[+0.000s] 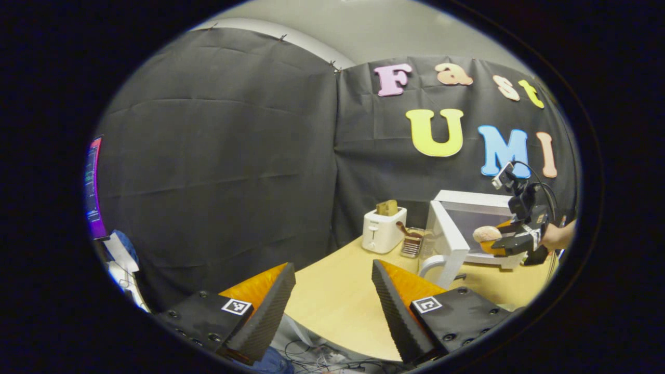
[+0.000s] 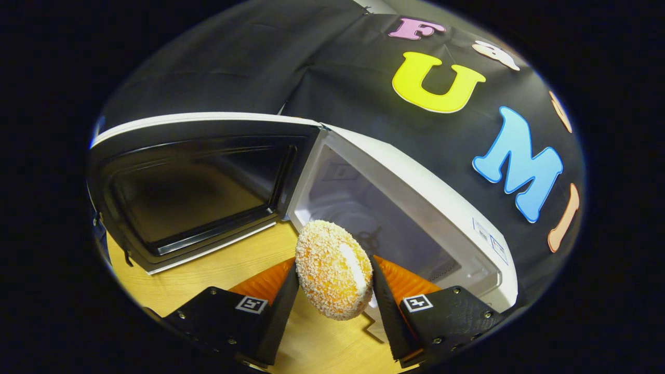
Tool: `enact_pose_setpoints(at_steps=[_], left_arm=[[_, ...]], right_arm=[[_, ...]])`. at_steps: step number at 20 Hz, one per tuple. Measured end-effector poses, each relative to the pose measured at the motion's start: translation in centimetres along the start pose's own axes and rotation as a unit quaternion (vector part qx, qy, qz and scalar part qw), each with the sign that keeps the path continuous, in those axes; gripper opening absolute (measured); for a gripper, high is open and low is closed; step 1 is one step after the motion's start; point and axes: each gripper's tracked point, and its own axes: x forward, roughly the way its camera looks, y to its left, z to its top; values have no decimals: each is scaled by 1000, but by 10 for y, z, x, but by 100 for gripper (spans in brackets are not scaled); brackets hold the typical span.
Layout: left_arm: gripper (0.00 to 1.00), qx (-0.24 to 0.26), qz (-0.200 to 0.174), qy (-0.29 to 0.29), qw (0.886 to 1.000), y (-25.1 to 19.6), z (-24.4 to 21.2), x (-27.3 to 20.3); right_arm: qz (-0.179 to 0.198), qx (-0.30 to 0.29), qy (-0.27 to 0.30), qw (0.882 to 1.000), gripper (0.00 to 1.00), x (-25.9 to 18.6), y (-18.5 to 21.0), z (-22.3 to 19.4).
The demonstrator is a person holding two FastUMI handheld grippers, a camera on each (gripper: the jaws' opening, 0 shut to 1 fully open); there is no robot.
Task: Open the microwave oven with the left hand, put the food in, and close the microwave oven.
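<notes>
Two grippers, both mine. My left gripper has its jaws spread with nothing between them, hovering over the near edge of the pale wood-grain counter. My right gripper has its jaws pinching the doughnut: a round, flattened ring with a rough coat of pale crumbs, held on edge, its flat faces against the two pads and its hole pointing side to side across the jaws.

One microwave oven, a white boxy shell with a smooth pale cavity, lies at 1 o'clock of the doughnut in the right gripper view. Its door, dark glass in a dark frame with a white edge, stands swung wide at 10 o'clock. The doughnut hangs just before the cavity mouth, above the counter.

In the left gripper view, at 1 o'clock: one white toaster with a slice of bread standing in it, and a small wire rack between toaster and microwave door.
</notes>
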Motion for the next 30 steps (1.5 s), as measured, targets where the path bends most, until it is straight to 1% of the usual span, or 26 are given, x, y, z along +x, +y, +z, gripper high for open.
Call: enact_pose_setpoints(at_steps=[4,5,9,12,15,17,18,19,20,21,23,25,27,30], left_arm=[[95,-3,13,28,1000,0,-12,-5],[96,1,16,35,999,0,-15,-5],[97,5,25,45,999,-3,-18,-9],[97,0,34,44,998,-6,-16,-8],[96,4,33,39,999,-13,-12,-7],[96,9,26,38,999,-18,-10,-5],[96,11,22,37,999,-21,-9,-4],[96,14,18,36,999,-24,-8,-2],[96,17,13,35,999,-26,-5,-2],[96,21,10,33,999,-28,-6,-1],[96,23,1,29,999,-32,-3,0],[97,23,-14,29,999,-38,-3,1],[97,33,-39,30,998,-49,-6,7],[97,43,-83,27,995,-65,-10,20]], right_arm=[[-30,-7,4,1000,80,43,-10,-13],[-38,-12,6,999,80,52,-13,-16],[-74,-46,-6,996,79,83,-26,-16],[-88,-66,-13,994,79,105,-33,-15],[-105,-66,-16,992,81,117,-44,-15],[-100,-63,-5,993,81,122,-40,-25],[-104,-73,-4,992,81,118,-41,-26],[-105,-83,-10,991,85,119,-43,-23],[-104,-89,-19,990,87,115,-40,-19],[-99,-92,-25,990,97,110,-37,-16],[-97,-94,-32,990,98,99,-34,-11],[-91,-77,-37,992,98,80,-25,-8],[-81,-46,-41,995,98,52,-15,-6],[-93,-22,-58,994,98,-1,-16,2]])
